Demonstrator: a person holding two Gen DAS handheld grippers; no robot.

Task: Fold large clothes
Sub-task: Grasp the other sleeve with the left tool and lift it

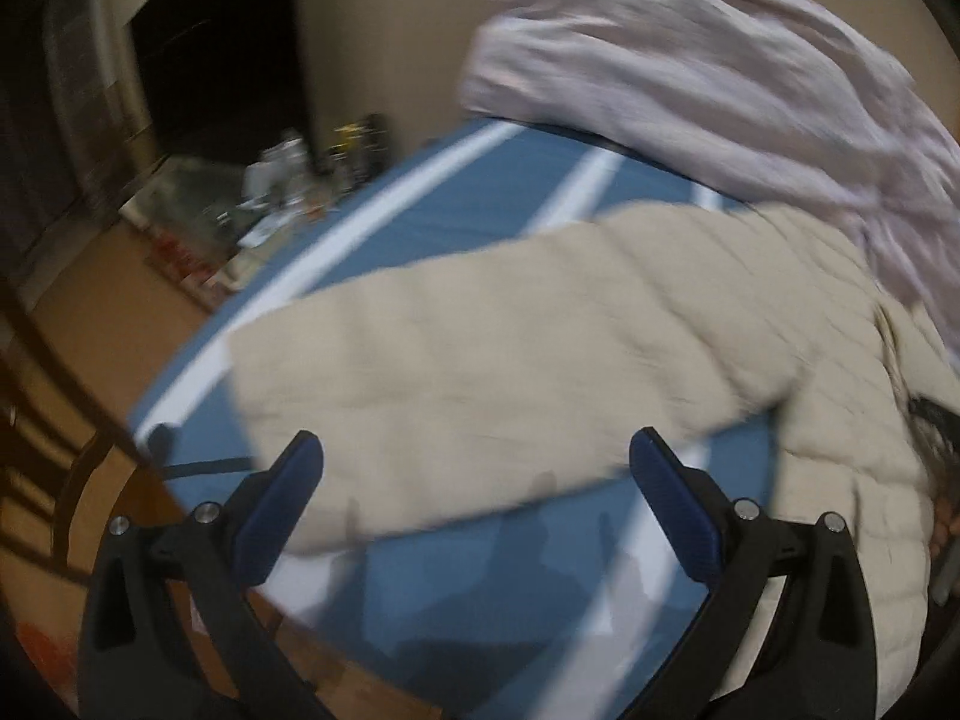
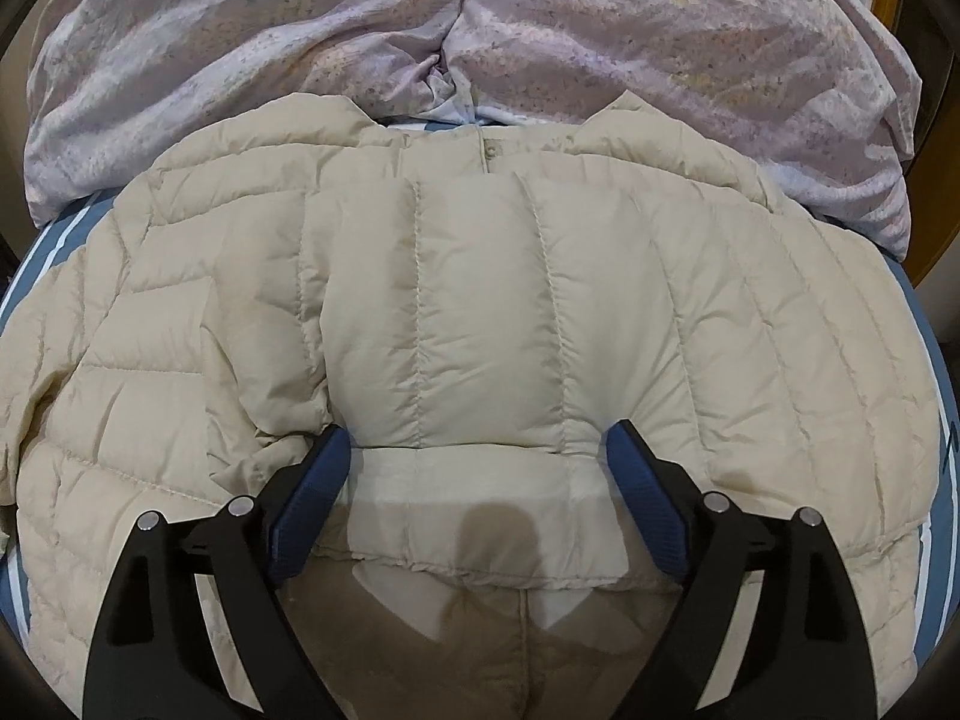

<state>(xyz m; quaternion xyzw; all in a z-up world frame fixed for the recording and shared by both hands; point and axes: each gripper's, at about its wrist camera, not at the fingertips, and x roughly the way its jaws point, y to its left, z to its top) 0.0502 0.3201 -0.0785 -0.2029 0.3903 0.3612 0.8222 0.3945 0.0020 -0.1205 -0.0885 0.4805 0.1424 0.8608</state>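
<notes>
Two grippers were in play, each with two blue-padded fingers spread wide and pinching nothing. The right gripper [image 2: 474, 438] stood low over one cream quilted jacket [image 2: 480, 312]; the folded-in sleeve ran away from the camera between its fingertips, and the sleeve's cuff end lay in the gap between the two fingers [image 2: 312, 498], though whether the pads touched the fabric could not be told. The rest of the jacket spread out on both sides of the fingers and beyond them, collar at the far end. Past the collar lay one rumpled lilac duvet [image 2: 660, 30]. Blue striped bedding [image 2: 936, 570] showed at the jacket's outer edges.

The left gripper [image 1: 474, 450] hung above the bedding [image 1: 468, 228], its fingers apart from the cloth. In this blurred view one jacket sleeve [image 1: 468, 360] stretched crosswise just beyond its fingertips, the jacket body lying off past the right-hand finger. The duvet [image 1: 690, 60] lay farther on.
</notes>
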